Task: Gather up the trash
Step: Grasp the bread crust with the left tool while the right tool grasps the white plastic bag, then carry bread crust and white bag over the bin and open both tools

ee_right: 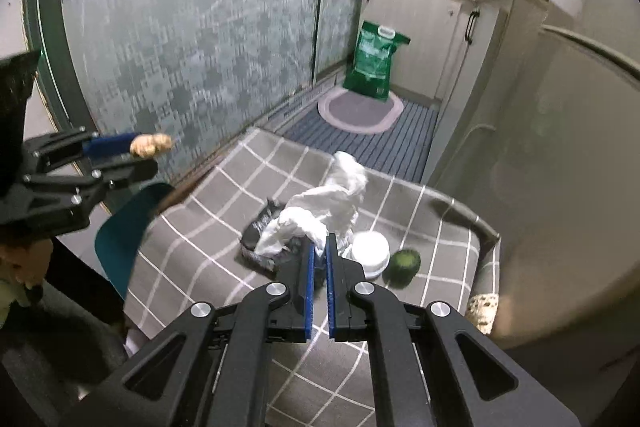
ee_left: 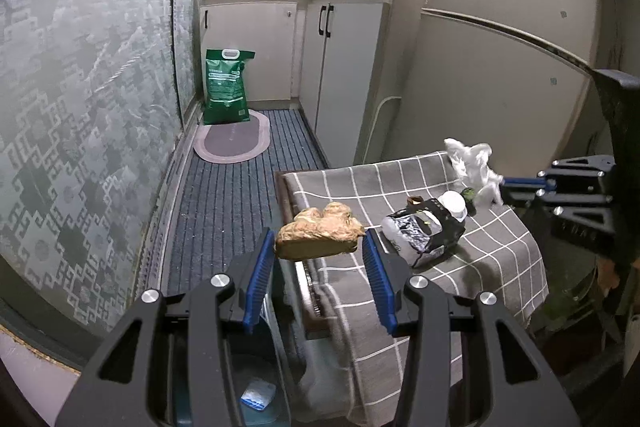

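My left gripper (ee_left: 320,247) is shut on a crumpled brown paper ball (ee_left: 320,237), held in the air past the table's left edge, above a teal bin (ee_left: 256,387). It also shows in the right wrist view (ee_right: 150,145). My right gripper (ee_right: 319,247) is shut on a crumpled white tissue (ee_right: 320,203) and holds it over the table; it shows in the left wrist view (ee_left: 474,163). On the grey checked tablecloth (ee_right: 224,211) lie a black and silver wrapper (ee_left: 424,231), a white cup (ee_right: 370,251) and a small green round thing (ee_right: 406,263).
The teal bin's rim (ee_right: 128,227) stands at the table's left side. A patterned glass door (ee_left: 80,87) runs along the left. A fridge (ee_left: 500,47) and white cabinets (ee_left: 344,67) stand behind the table. A green bag (ee_left: 226,87) and a mat (ee_left: 232,143) are on the floor.
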The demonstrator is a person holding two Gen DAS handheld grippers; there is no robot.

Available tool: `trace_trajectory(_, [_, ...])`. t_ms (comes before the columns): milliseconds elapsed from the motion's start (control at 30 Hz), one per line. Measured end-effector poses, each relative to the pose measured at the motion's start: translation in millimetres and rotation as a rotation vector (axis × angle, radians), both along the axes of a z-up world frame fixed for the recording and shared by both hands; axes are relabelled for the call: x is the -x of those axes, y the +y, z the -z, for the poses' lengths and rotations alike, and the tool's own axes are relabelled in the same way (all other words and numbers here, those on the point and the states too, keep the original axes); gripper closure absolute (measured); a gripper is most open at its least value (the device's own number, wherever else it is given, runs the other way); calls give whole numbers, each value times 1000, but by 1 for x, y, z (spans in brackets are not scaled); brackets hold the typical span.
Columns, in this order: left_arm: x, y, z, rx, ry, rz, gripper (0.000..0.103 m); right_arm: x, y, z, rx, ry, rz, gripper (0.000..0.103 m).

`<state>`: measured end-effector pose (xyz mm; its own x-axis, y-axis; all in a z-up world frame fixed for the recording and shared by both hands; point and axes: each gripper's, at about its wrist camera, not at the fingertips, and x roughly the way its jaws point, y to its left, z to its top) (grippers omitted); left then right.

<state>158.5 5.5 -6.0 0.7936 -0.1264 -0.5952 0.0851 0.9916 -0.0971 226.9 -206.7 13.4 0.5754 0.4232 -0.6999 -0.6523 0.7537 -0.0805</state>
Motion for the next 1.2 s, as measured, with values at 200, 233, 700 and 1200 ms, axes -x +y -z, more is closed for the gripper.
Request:
trace_trajectory(200, [9, 24, -2, 14, 0, -33, 55, 4, 20, -10, -56, 20, -55, 98])
trace_trajectory(233, [10, 27, -1, 14, 1, -37, 55, 6, 25, -11, -59, 23, -69, 98])
trace_trajectory(700, [30, 86, 29, -40, 97, -120, 55, 28, 102, -15, -63, 42, -229, 98])
trace_trajectory(1200, [47, 108, 72, -82, 251, -84, 58, 53, 182, 3, -2, 82, -365, 98])
